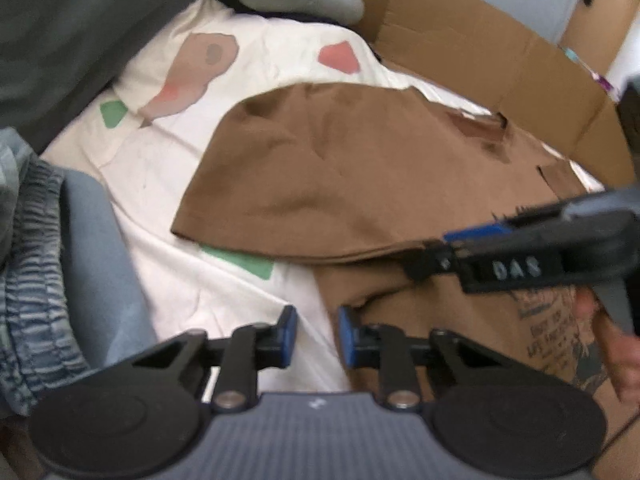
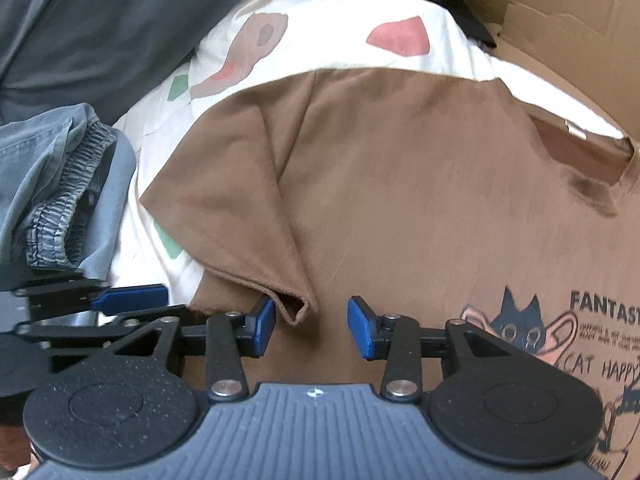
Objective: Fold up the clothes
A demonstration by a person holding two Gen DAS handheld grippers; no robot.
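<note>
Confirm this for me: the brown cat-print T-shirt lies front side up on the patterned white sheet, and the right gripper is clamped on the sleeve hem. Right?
Not quite. The right gripper is open; the right wrist view shows its blue pads apart, with the sleeve hem lying untouched just beyond them. The rest holds: the brown cat-print T-shirt lies front side up on the patterned white sheet.

Both point steeply downward, side by side. The left hand-held gripper (image 1: 317,332) has its blue pads a narrow gap apart, gripping nothing. The right hand-held gripper (image 2: 311,326) stands wider, its jaws empty.
</note>
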